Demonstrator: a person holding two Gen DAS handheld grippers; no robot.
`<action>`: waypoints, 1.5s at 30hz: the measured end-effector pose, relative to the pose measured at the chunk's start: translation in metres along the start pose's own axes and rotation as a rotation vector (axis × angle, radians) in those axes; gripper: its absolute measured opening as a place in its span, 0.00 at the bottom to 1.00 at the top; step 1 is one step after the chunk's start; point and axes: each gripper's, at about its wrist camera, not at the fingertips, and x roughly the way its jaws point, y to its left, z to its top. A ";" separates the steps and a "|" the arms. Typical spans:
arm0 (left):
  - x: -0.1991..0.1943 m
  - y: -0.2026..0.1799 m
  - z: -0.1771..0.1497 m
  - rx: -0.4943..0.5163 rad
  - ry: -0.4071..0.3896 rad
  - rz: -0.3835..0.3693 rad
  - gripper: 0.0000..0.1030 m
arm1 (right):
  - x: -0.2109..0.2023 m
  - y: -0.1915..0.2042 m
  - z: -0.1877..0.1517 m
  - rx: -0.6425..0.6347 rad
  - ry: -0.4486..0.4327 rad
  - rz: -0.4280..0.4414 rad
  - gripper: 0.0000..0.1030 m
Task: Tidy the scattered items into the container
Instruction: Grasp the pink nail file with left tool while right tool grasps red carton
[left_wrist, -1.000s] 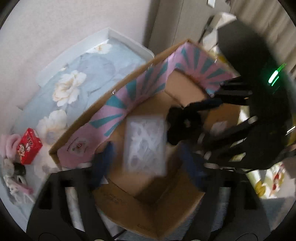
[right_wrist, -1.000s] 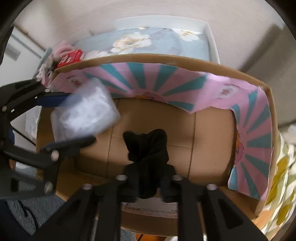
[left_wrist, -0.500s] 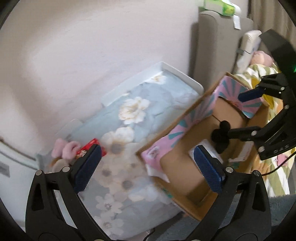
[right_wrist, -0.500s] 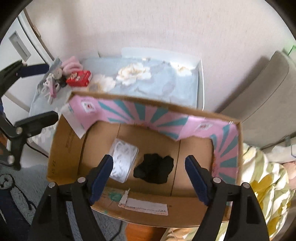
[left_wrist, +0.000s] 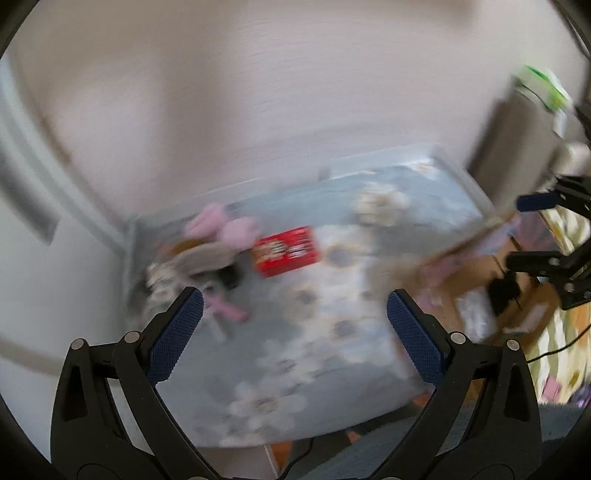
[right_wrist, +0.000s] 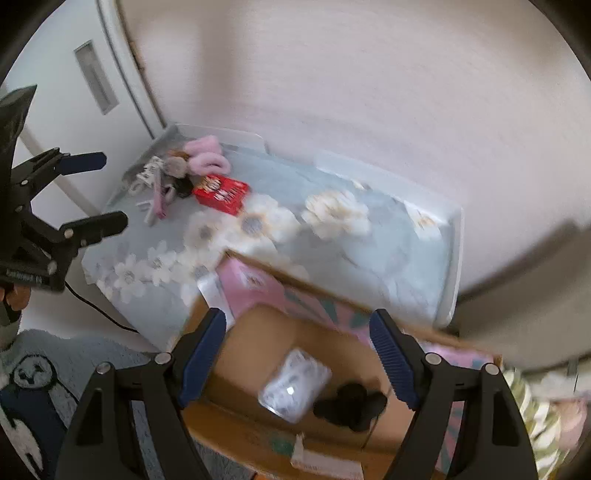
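Observation:
A cardboard box (right_wrist: 236, 413) with a pink and teal inner flap holds a clear plastic packet (right_wrist: 295, 384) and a black scrunchie (right_wrist: 349, 404). On the floral table top a red snack box (right_wrist: 221, 194) lies beside pink scrunchies (right_wrist: 205, 157) and a heap of hair clips (right_wrist: 155, 184). My left gripper (left_wrist: 293, 332) is open and empty above the table, facing the red box (left_wrist: 286, 251) and the heap (left_wrist: 207, 258). My right gripper (right_wrist: 297, 358) is open and empty above the box. The left wrist view is blurred.
The table with its floral blue cloth (right_wrist: 369, 251) stands against a pale wall. A white door (right_wrist: 70, 85) is at the left. A grey sofa arm (right_wrist: 524, 295) is at the right. A rug with a penguin print (right_wrist: 33, 391) lies on the floor.
Both grippers let go of their items into the box, opened and lifted away. My left gripper has swung left toward the heap by the red box.

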 end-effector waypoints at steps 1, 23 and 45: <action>0.000 0.017 0.001 -0.047 0.006 0.013 0.97 | 0.001 0.004 0.008 -0.023 -0.002 0.006 0.75; 0.141 0.153 -0.012 -0.567 0.315 0.084 0.95 | 0.119 0.107 0.123 -0.716 0.167 0.033 0.75; 0.196 0.157 -0.030 -0.657 0.445 0.018 0.32 | 0.248 0.126 0.136 -0.951 0.327 0.133 0.75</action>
